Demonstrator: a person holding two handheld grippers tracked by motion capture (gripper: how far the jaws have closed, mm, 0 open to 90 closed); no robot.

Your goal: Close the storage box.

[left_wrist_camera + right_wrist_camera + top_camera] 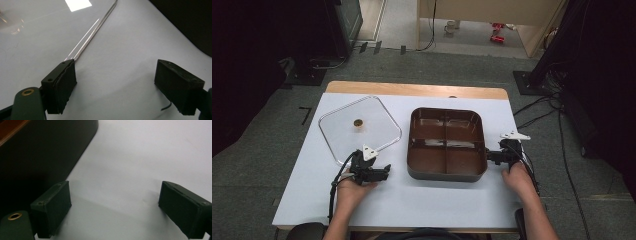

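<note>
A dark brown tray [411, 145] with four empty compartments sits mid-table. Left of it lies a clear square lid [377, 117] with a small brown knob [358, 122]. My left gripper [386, 171] rests on the table at the lid's near corner, jaws open and pointing at the tray. In the left gripper view the lid's edge [92, 30] runs down to the left fingertip [61, 82], and the gripper [120, 87] holds nothing. My right gripper [488, 156] is open beside the tray's right wall [37, 152]. The right gripper [115, 207] has only bare table between its jaws.
The white tabletop [437, 200] has a wooden strip [412, 89] along its far edge. Grey floor surrounds it, with cables [537, 107] at the right and dark stands [322, 65] at the back left. A hand [354, 192] holds each gripper from the near edge.
</note>
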